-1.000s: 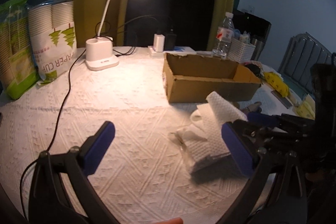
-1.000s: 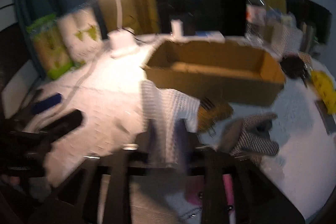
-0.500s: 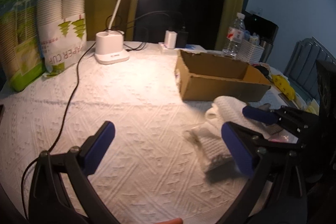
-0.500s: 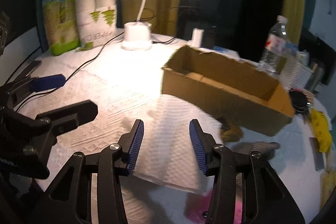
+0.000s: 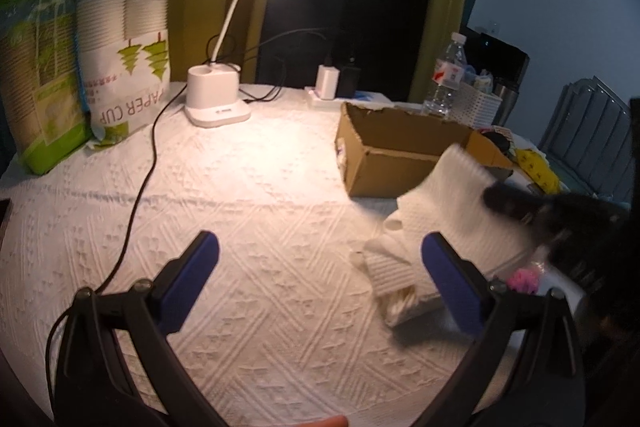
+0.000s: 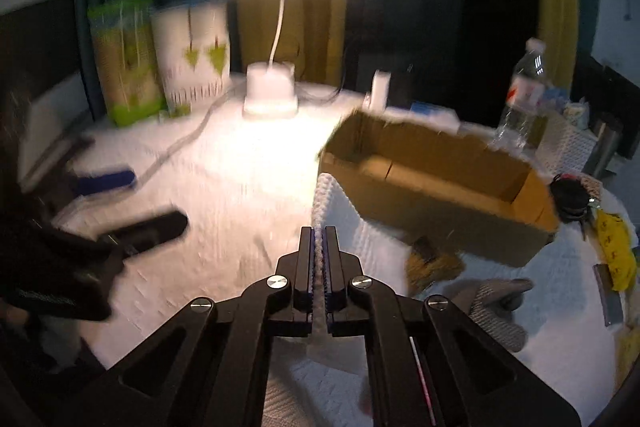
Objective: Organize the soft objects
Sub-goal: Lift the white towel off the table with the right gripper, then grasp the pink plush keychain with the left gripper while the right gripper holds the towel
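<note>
A white textured cloth [image 5: 452,203] rises off the table in front of an open cardboard box [image 5: 404,147]. My right gripper [image 6: 319,239] is shut on this white cloth [image 6: 340,211], its edge pinched between the pads. In the left wrist view the right gripper shows as a dark blurred shape [image 5: 520,205] at the cloth's right side. My left gripper [image 5: 318,259] hangs open over the tablecloth, left of the cloth, with nothing between its fingers. A folded white cloth [image 5: 396,279] lies under the lifted one. A grey patterned cloth [image 6: 492,307] and a brownish tuft [image 6: 432,267] lie by the cardboard box [image 6: 440,179].
A lit desk lamp [image 5: 216,99] stands at the back, its black cable [image 5: 144,179] running across the white tablecloth [image 5: 240,211]. Paper cup packs [image 5: 124,59] stand at the far left. A water bottle [image 5: 446,75], a white basket [image 5: 480,103] and a pink item [image 5: 522,279] sit right.
The right gripper's jaws went from open around the white cloth to shut on its edge, and the cloth now lifts higher in front of the box. The left gripper stayed open.
</note>
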A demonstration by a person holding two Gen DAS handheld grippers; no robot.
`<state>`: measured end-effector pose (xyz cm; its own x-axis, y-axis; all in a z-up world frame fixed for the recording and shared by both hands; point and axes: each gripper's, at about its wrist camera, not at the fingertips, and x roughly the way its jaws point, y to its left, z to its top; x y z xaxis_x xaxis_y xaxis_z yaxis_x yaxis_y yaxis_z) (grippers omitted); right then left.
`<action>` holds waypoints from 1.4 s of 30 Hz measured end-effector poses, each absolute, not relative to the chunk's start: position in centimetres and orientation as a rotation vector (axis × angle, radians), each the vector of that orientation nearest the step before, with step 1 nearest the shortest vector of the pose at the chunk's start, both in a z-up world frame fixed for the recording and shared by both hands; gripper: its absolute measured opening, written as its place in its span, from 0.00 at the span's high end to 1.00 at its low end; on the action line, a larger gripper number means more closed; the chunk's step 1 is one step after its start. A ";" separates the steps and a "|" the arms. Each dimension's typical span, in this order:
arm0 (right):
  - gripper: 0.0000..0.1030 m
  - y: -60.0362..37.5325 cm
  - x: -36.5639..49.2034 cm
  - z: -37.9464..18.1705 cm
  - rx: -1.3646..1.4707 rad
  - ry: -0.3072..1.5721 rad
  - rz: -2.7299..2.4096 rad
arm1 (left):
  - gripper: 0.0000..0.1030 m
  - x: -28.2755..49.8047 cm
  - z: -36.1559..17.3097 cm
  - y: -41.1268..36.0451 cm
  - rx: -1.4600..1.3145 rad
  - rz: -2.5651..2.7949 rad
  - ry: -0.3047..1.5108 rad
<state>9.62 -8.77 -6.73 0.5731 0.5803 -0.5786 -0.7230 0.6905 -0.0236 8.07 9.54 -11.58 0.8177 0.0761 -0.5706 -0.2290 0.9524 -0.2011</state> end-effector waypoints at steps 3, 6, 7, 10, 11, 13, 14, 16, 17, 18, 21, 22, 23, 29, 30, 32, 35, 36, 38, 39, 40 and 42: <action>0.96 -11.0 9.5 -4.8 -0.229 0.518 0.751 | 0.01 8.4 -10.9 8.1 -0.243 0.144 0.585; 0.96 -13.5 9.7 -3.5 -0.172 0.502 0.760 | 0.01 8.8 -10.3 6.5 -0.216 0.119 0.579; 0.96 -14.1 9.8 -3.3 -0.157 0.497 0.761 | 0.01 9.1 -10.1 5.8 -0.204 0.109 0.579; 0.96 -15.8 10.1 -3.2 -0.139 0.484 0.749 | 0.01 9.6 -9.6 3.9 -0.173 0.084 0.579; 0.96 -16.3 10.2 -3.2 -0.132 0.484 0.746 | 0.01 9.7 -9.4 3.4 -0.164 0.080 0.579; 0.96 -17.7 10.4 -3.2 -0.113 0.476 0.731 | 0.01 10.0 -9.1 2.3 -0.144 0.072 0.582; 0.96 -18.2 10.4 -3.2 -0.105 0.472 0.725 | 0.01 10.1 -9.0 1.9 -0.136 0.068 0.585; 0.96 -19.9 10.7 -2.9 -0.086 0.460 0.705 | 0.01 10.7 -8.8 0.8 -0.121 0.056 0.591; 0.96 -20.6 10.8 -2.9 -0.078 0.454 0.694 | 0.01 10.9 -8.8 0.3 -0.116 0.048 0.596; 0.96 -21.5 10.9 -2.8 -0.070 0.447 0.682 | 0.01 11.2 -8.9 -0.3 -0.109 0.037 0.602; 0.96 -23.6 11.2 -2.9 -0.051 0.441 0.650 | 0.01 12.0 -9.1 -2.2 -0.088 0.000 0.621; 0.96 -24.1 11.2 -3.1 -0.048 0.441 0.640 | 0.01 12.2 -9.2 -3.0 -0.080 -0.017 0.627; 0.96 -24.8 11.3 -3.2 -0.045 0.443 0.627 | 0.01 12.4 -9.3 -3.5 -0.073 -0.031 0.631; 0.96 -28.2 11.6 -4.3 -0.011 0.458 0.578 | 0.01 14.0 -10.5 -8.3 -0.020 -0.139 0.690; 0.96 -29.0 11.8 -4.5 -0.005 0.462 0.564 | 0.01 14.2 -10.8 -8.8 -0.016 -0.152 0.702; 0.96 -30.1 11.8 -5.1 0.001 0.472 0.544 | 0.01 14.8 -11.9 -10.2 0.002 -0.183 0.743; 0.96 -31.2 12.2 -6.2 0.000 0.502 0.512 | 0.01 15.4 -13.3 -11.8 0.034 -0.212 0.791; 0.96 -31.3 12.3 -6.7 -0.002 0.514 0.504 | 0.01 15.6 -13.7 -11.8 0.043 -0.215 0.803; 0.96 -31.7 12.7 -7.9 0.002 0.546 0.492 | 0.01 15.9 -14.7 -12.5 0.075 -0.213 0.842; 0.96 -31.9 13.0 -8.8 0.008 0.571 0.488 | 0.01 16.1 -15.1 -12.6 0.084 -0.212 0.857; 0.96 -31.8 13.2 -9.3 0.007 0.588 0.483 | 0.01 16.3 -15.5 -12.7 0.090 -0.210 0.869; 0.96 -31.8 13.6 -10.8 -0.002 0.628 0.469 | 0.02 16.5 -16.1 -12.9 0.102 -0.202 0.889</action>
